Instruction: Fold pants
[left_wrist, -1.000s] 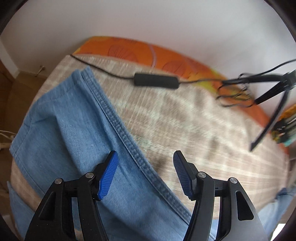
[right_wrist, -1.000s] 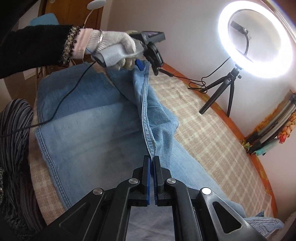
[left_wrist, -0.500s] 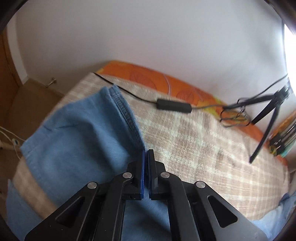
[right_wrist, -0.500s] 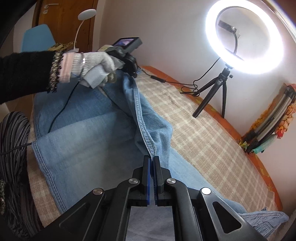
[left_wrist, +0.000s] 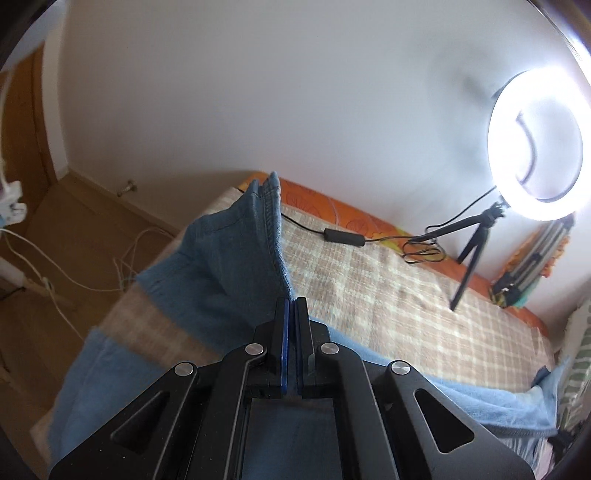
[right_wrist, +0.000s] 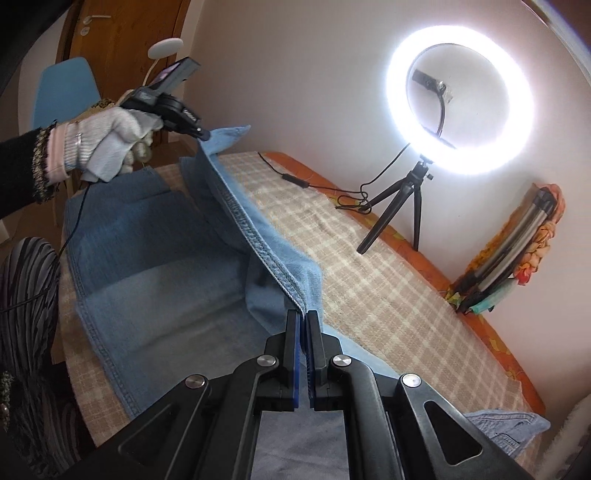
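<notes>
Blue denim pants (right_wrist: 155, 266) lie on a table with a beige plaid cloth (right_wrist: 369, 280). My right gripper (right_wrist: 303, 314) is shut on the stitched edge of one pant leg and holds it lifted. My left gripper (left_wrist: 290, 301) is shut on the same edge further along; in the right wrist view it (right_wrist: 203, 134) is held by a gloved hand, high at the far left. The seam (right_wrist: 255, 243) runs taut between the two grippers. The lifted leg (left_wrist: 236, 258) hangs above the other leg.
A lit ring light on a small tripod (right_wrist: 402, 199) stands on the table's far side with its cable and inline switch (left_wrist: 343, 238). A bundle of colourful things (right_wrist: 509, 251) leans on the wall at right. A blue chair (right_wrist: 62, 88) stands behind.
My left gripper shut on the pant leg's seam edge and rose with it. Both grippers have lifted the edge higher, and the seam is now stretched taut between them.
</notes>
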